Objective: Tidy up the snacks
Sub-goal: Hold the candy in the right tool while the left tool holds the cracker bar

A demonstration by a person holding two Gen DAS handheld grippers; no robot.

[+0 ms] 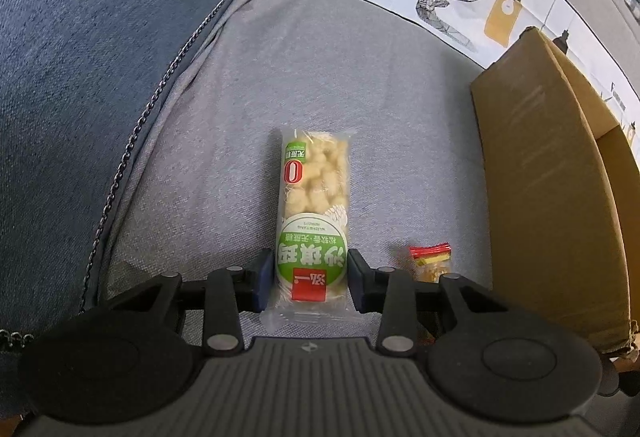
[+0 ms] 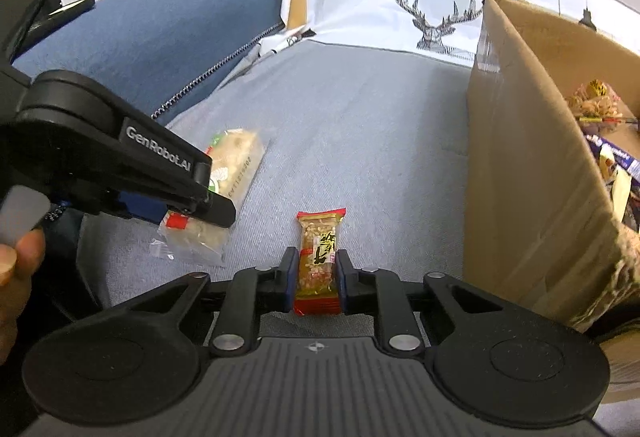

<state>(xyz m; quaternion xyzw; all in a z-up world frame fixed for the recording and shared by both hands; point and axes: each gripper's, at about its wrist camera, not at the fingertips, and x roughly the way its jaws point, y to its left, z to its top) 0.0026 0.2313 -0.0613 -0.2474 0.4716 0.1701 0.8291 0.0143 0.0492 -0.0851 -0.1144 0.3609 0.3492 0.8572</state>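
A long green-and-white puffed snack bar (image 1: 314, 213) lies on the grey sofa seat; my left gripper (image 1: 312, 279) is shut on its near end. It also shows in the right wrist view (image 2: 230, 173), with the left gripper (image 2: 192, 197) over it. A small red-and-gold candy bar (image 2: 320, 257) sits between the pads of my right gripper (image 2: 318, 279), which is shut on it. The same candy (image 1: 432, 261) shows at the right in the left wrist view. An open cardboard box (image 2: 532, 173) stands to the right, with several snacks (image 2: 608, 141) inside.
A blue cushion (image 1: 88, 49) with a zipper bounds the seat on the left. A white "Fashion Home" deer-print pillow (image 2: 420, 5) stands at the back. The grey seat (image 2: 360, 125) lies between cushion and box (image 1: 552, 173).
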